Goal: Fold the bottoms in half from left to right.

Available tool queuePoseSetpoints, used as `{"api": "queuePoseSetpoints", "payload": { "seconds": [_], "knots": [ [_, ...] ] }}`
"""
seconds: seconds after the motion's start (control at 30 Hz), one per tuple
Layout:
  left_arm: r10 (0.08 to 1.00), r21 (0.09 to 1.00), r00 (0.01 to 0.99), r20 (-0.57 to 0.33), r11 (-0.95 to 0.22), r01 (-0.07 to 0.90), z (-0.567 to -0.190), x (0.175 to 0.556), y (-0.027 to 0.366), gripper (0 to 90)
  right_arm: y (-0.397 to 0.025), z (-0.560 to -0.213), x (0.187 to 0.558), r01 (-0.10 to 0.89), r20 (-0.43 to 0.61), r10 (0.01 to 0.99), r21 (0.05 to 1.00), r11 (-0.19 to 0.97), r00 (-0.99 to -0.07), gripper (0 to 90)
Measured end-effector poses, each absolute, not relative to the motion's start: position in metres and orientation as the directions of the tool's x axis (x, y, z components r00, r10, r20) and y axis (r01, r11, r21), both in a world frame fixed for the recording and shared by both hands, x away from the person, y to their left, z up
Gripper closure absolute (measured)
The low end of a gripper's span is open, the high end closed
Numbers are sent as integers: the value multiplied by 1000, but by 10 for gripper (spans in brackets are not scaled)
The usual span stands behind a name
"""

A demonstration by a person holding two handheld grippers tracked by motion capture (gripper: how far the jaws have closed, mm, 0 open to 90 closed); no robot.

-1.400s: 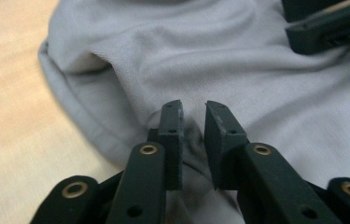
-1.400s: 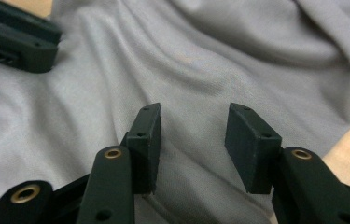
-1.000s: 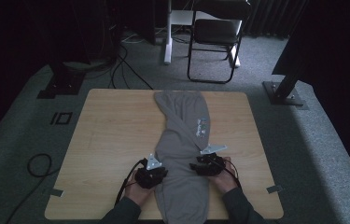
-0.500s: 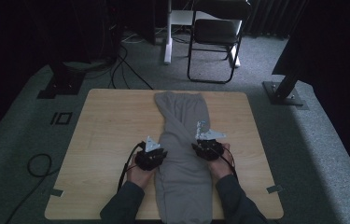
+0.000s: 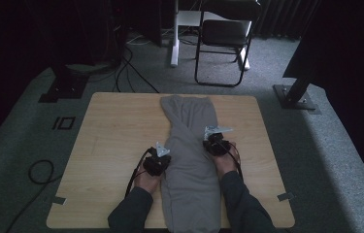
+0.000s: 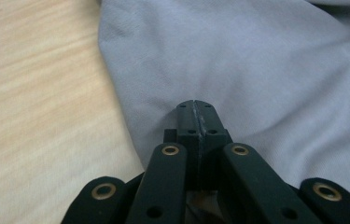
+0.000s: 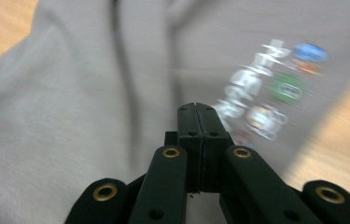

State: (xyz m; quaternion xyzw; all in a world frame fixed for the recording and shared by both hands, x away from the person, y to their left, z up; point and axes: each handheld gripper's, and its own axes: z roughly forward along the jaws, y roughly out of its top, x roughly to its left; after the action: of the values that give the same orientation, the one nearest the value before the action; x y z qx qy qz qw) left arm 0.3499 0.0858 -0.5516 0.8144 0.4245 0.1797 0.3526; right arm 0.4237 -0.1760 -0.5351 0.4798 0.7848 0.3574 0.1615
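High view dim overall; room edges fall to near black; wooden table (image 5: pixel 107 145) is brightest patch, lit softly from above; shadows faint and diffuse; no glare. Left gripper view bright and even; grey garment (image 6: pixel 256 70) fairly sharp, weave visible; near jaws slightly soft. Right gripper view smeared by motion blur; printed logos (image 7: pixel 275 93) on cloth streaked and unreadable; table corners blurred.

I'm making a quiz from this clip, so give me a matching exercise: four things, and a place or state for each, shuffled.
Things:
1 trousers
2 left tongs
3 right tongs
4 chair

Places or states:
A on the floor beyond the table
B shut, at the cloth's left edge
C lying lengthwise down the table's middle
D shut, beside a colourful print

Pairs: 1-C, 2-B, 3-D, 4-A
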Motion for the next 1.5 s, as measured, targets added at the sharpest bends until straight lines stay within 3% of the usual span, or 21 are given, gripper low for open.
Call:
{"api": "queuePoseSetpoints", "payload": {
  "seconds": [0.13,0.3,0.43,0.53,0.63,0.73,0.8,0.83,0.9,1.07,1.23,1.4,1.5],
  "knots": [
    [806,728,591,-25,-391,563,-552,336,91,900,-195,-533,414,645,112,869,717,266,-483,877],
    [804,738,594,-26,-386,554,-554,329,96,900,-181,-524,407,578,110,801,749,323,-589,651],
    [809,743,588,-25,-379,553,-554,333,97,886,-152,-523,411,540,28,777,734,411,-629,587],
    [819,752,574,2,-380,538,-555,335,96,863,-136,-529,423,544,-33,795,713,444,-605,600],
    [821,755,570,21,-387,529,-555,335,93,858,-133,-537,435,604,68,802,696,387,-593,569],
    [819,753,573,38,-401,522,-555,335,92,852,-122,-539,437,582,38,767,676,452,-640,571],
    [817,753,575,43,-405,519,-556,334,91,868,-117,-539,437,563,-64,768,641,521,-637,786],
    [815,752,577,48,-410,516,-556,333,91,887,-118,-538,438,565,-83,776,638,523,-625,851],
    [815,750,577,60,-418,512,-556,332,90,900,-128,-533,438,574,-62,799,662,481,-598,882],
    [808,751,586,59,-422,507,-556,330,89,900,-176,-518,441,624,81,867,727,285,-491,868],
    [808,752,587,50,-417,511,-556,330,89,900,-205,-529,446,676,62,914,693,251,-402,826],
    [790,761,614,3,-399,511,-555,335,92,732,-204,-523,441,631,91,881,732,257,-464,671],
    [785,773,619,-13,-385,505,-552,340,92,688,-189,-517,443,589,66,857,753,293,-511,640]
  ]
}}
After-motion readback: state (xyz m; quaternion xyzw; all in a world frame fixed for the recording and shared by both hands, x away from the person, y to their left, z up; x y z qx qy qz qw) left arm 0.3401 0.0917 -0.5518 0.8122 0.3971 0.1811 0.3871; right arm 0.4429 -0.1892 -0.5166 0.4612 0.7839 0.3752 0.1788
